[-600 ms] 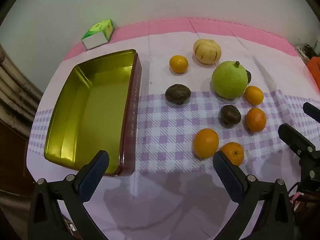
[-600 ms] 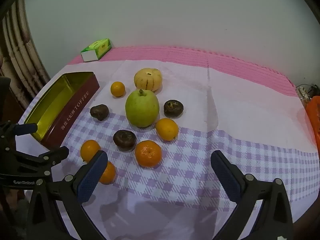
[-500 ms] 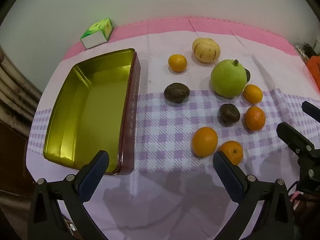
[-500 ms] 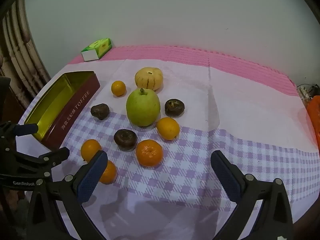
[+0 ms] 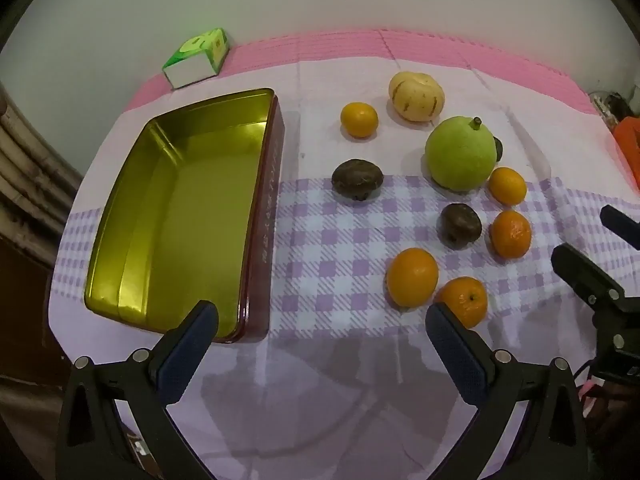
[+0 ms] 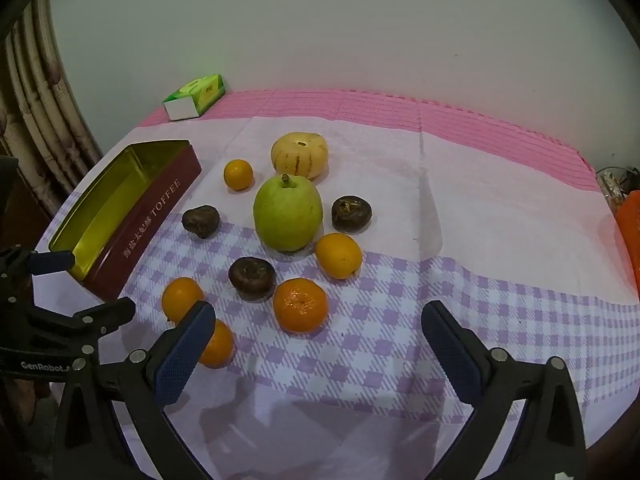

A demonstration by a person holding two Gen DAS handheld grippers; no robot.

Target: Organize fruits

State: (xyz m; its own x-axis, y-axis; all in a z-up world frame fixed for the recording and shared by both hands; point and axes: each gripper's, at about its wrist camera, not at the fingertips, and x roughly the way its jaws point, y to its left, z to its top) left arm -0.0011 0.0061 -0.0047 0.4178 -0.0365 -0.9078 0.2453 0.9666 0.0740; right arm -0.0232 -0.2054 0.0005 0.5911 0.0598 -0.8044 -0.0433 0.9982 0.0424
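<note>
An empty gold-lined tin (image 5: 262, 216) with dark red walls lies on the left of the cloth. To its right lie a green pear (image 5: 460, 154), a striped yellow melon (image 5: 416, 96), several oranges and mandarins such as the nearest one (image 5: 464, 300), and dark brown fruits (image 5: 357, 178). My left gripper (image 5: 320, 314) hovers open above the near cloth, between the tin's corner and the nearest mandarin, holding nothing. My right gripper (image 6: 319, 312) is open and empty above a mandarin (image 6: 300, 304), with the pear (image 6: 287, 216) and the tin (image 6: 152, 220) beyond it.
A green tissue box (image 5: 198, 58) sits at the back left on the pink mat, near the wall. Curtain folds (image 6: 44, 112) stand at the left and an orange object (image 6: 630, 228) at the right edge. Bare checked cloth (image 6: 500, 304) stretches to the right of the fruit.
The scene drifts slightly upward in the left wrist view; the right wrist view barely shifts. Both grippers stay open and no fruit has moved.
</note>
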